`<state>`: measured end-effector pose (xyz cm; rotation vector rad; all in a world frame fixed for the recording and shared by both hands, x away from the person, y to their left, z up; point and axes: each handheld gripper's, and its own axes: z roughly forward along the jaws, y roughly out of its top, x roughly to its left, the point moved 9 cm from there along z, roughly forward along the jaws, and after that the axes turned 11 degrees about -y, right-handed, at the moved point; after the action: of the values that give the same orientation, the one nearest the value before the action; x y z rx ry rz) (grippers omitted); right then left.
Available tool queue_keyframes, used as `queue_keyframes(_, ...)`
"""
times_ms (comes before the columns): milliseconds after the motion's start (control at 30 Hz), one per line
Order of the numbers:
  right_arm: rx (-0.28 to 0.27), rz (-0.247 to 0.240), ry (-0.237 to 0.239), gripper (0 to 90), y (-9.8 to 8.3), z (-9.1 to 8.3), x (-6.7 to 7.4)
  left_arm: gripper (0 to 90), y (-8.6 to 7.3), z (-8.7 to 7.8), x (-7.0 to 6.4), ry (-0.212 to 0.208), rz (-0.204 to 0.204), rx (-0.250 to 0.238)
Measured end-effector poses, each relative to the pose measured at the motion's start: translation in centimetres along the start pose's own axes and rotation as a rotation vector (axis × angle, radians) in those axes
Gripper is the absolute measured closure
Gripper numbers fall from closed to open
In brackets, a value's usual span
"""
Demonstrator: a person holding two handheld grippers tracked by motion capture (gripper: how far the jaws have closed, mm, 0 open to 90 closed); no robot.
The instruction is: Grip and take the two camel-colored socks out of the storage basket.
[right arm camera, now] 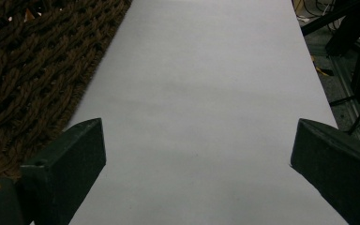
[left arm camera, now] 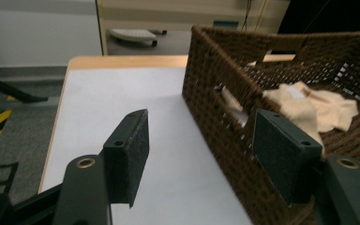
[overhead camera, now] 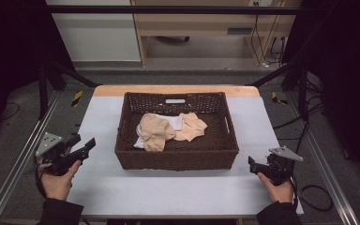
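A brown wicker basket [overhead camera: 176, 157] stands mid-table with beige cloths [overhead camera: 155, 131] and a white cloth [overhead camera: 174, 122] heaped inside. My left gripper [overhead camera: 85, 142] is held off the basket's front left corner, open and empty. In the left gripper view its jaws [left arm camera: 206, 150] straddle the basket's left wall [left arm camera: 215, 93], with a beige cloth [left arm camera: 318, 110] beyond it. My right gripper [overhead camera: 257, 165] sits low by the front right corner, open and empty. In the right gripper view the jaws [right arm camera: 199, 164] stand wide over the bare table, the basket wall [right arm camera: 28, 70] to their left.
The table [overhead camera: 168, 190] has a pale grey top with a wooden far edge [overhead camera: 176, 90]. Metal frame rails [overhead camera: 18, 159] run along both sides. Cables [overhead camera: 316, 197] lie on the floor at the right. A cabinet [overhead camera: 206, 23] stands beyond the table.
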<state>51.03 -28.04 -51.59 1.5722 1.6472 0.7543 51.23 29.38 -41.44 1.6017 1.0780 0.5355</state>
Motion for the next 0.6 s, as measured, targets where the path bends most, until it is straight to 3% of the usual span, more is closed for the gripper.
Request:
queue_keyframes(267, 0.009, -0.003, 0.000, 4.0, -0.1, 0.0, 0.1, 37.6, 2.8, 1.7, -2.1, -0.026, 0.023, -0.045)
queue_keyframes(600, 0.018, -0.003, 0.001, 4.1, -0.1, 0.1, 0.1, 38.5, 4.4, 4.1, -3.9, -0.050, 0.048, -0.029)
